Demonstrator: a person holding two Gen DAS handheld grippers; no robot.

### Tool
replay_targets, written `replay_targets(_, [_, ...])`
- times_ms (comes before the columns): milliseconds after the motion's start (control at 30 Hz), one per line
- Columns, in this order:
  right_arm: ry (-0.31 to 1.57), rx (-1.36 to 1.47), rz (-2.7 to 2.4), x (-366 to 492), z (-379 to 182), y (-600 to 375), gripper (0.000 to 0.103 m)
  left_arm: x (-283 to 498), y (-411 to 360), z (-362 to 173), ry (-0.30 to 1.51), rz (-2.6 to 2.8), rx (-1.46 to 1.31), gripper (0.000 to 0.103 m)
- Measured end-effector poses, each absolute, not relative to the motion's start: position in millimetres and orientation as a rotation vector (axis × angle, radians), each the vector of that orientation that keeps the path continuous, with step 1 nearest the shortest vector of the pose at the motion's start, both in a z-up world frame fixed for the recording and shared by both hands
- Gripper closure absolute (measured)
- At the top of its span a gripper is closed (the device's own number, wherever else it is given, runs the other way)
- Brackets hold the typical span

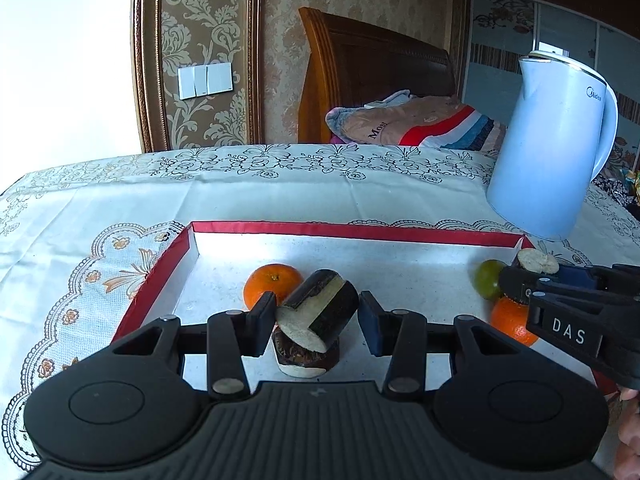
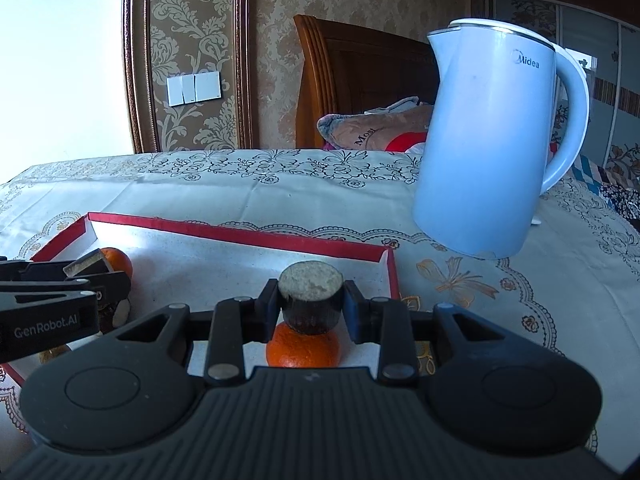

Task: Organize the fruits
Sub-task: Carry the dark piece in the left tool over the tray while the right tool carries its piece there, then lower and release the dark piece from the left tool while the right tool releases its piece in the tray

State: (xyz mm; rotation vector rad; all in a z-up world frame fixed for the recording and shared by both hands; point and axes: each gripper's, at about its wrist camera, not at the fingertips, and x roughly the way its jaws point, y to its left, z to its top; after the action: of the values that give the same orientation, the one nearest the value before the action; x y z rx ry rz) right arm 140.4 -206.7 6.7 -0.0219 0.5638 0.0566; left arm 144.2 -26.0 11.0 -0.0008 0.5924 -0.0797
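Observation:
A red-rimmed tray [image 1: 352, 230] [image 2: 240, 232] with a white floor lies on the table. My left gripper [image 1: 318, 314] is shut on a tilted dark cane piece [image 1: 320, 312] with pale cut ends, just above a second piece [image 1: 304, 356] lying in the tray. Behind them sits an orange [image 1: 272, 282]. My right gripper [image 2: 311, 308] is shut on another dark cane piece [image 2: 311, 296], held upright over an orange [image 2: 304, 346] near the tray's right end. A green fruit [image 1: 488, 280] lies beside that orange [image 1: 512, 320]. The left gripper [image 2: 96, 276] shows at the left edge of the right wrist view.
A pale blue kettle [image 1: 552, 152] [image 2: 488, 140] stands on the tablecloth just behind the tray's right corner. A bed with a wooden headboard [image 1: 360, 64] and folded blankets is beyond the table. A person's hand [image 1: 628, 432] shows at the lower right.

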Motion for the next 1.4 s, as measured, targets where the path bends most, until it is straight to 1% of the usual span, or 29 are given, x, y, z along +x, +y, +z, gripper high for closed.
replay_targets(367, [0.570, -0.003, 0.058, 143, 5, -209, 0.072, 147, -25, 9, 0.588, -0.061, -0.008, 0.058])
replay_targets(400, [0.571, -0.003, 0.060, 143, 6, -209, 0.070, 146, -25, 10, 0.588, -0.060, -0.009, 0.058])
replay_targets(433, [0.572, -0.004, 0.061, 143, 6, -209, 0.065, 146, -25, 10, 0.588, -0.059, -0.011, 0.055])
replay_targets(467, [0.569, -0.004, 0.060, 142, 6, -209, 0.061, 146, -24, 10, 0.589, -0.054, -0.017, 0.051])
replay_targets(500, [0.562, -0.005, 0.054, 141, 6, -208, 0.053, 146, -23, 10, 0.583, -0.049, -0.025, 0.044])
replay_targets(533, [0.556, -0.008, 0.050, 140, 6, -208, 0.048, 145, -22, 10, 0.574, -0.045, -0.029, 0.041])
replay_targets(567, [0.554, -0.011, 0.052, 140, 7, -208, 0.046, 144, -22, 11, 0.569, -0.039, -0.029, 0.040])
replay_targets(633, [0.546, -0.009, 0.047, 138, 7, -208, 0.037, 144, -21, 13, 0.559, -0.027, -0.030, 0.036])
replay_targets(700, [0.537, -0.006, 0.043, 137, 7, -209, 0.030, 143, -21, 13, 0.556, -0.026, -0.032, 0.034])
replay_targets(733, [0.532, -0.003, 0.043, 136, 8, -209, 0.028, 143, -21, 13, 0.557, -0.026, -0.030, 0.034])
replay_targets(800, [0.526, -0.005, 0.044, 135, 9, -209, 0.028, 143, -22, 12, 0.558, -0.026, -0.025, 0.034])
replay_targets(833, [0.523, -0.006, 0.042, 135, 9, -209, 0.025, 142, -22, 12, 0.556, -0.028, -0.022, 0.034])
replay_targets(967, [0.516, -0.003, 0.041, 133, 10, -210, 0.019, 140, -24, 13, 0.543, -0.029, -0.008, 0.034])
replay_targets(1033, [0.513, -0.005, 0.035, 132, 9, -209, 0.014, 140, -25, 12, 0.547, -0.035, -0.006, 0.034])
replay_targets(1100, [0.513, -0.005, 0.034, 132, 9, -209, 0.014, 141, -25, 11, 0.555, -0.043, -0.005, 0.034])
replay_targets(1267, [0.511, -0.001, 0.029, 132, 9, -210, 0.005, 140, -25, 11, 0.554, -0.044, -0.007, 0.034])
replay_targets(1300, [0.509, 0.000, 0.026, 131, 9, -210, 0.003, 140, -24, 11, 0.554, -0.045, -0.011, 0.033])
replay_targets(1333, [0.508, 0.001, 0.025, 131, 9, -211, 0.002, 140, -23, 11, 0.555, -0.046, -0.017, 0.030])
replay_targets(1400, [0.509, 0.002, 0.028, 130, 9, -211, 0.001, 138, -20, 12, 0.550, -0.043, -0.031, 0.027])
